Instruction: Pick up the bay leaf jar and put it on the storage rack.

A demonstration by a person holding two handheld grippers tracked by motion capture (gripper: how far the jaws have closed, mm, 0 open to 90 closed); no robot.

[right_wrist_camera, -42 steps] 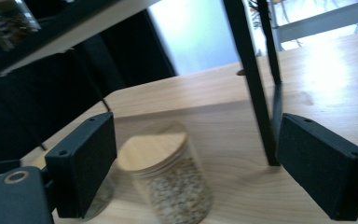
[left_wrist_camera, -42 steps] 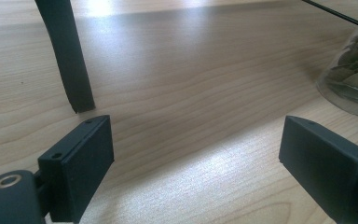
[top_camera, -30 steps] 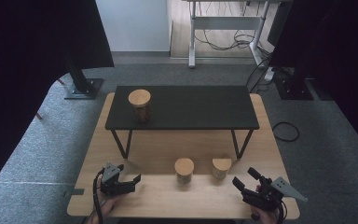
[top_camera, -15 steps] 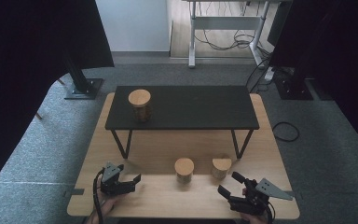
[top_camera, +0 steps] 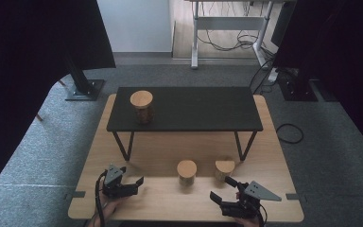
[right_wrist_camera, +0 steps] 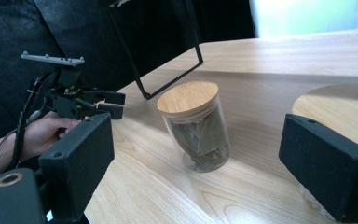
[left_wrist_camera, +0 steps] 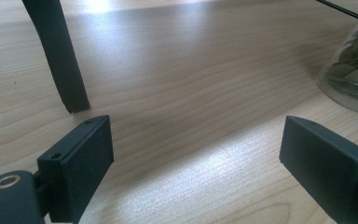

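Three glass jars with wooden lids hold dried leaves. One jar (top_camera: 142,106) stands on the black shelf (top_camera: 208,109). A middle jar (top_camera: 186,171) (right_wrist_camera: 196,126) and a right jar (top_camera: 224,169) (right_wrist_camera: 345,112) stand on the wooden table. My right gripper (top_camera: 221,188) (right_wrist_camera: 198,140) sits low, just in front of those two, angled toward the middle jar. Its jaws have just been opening, and no pad touches anything. My left gripper (top_camera: 134,186) (left_wrist_camera: 196,144) (right_wrist_camera: 114,103) rests open near the front left, with bare wood between its jaws and the middle jar (left_wrist_camera: 352,74) off to its right.
The black shelf stands on thin legs (left_wrist_camera: 60,60) across the back half of the wooden table (top_camera: 160,198). One leg is close ahead of the left gripper. Grey carpet (top_camera: 47,156) surrounds the table, and black curtains hang on both sides.
My right gripper has slid left along the table's front edge toward the middle jar. The left gripper and all jars have stayed put.
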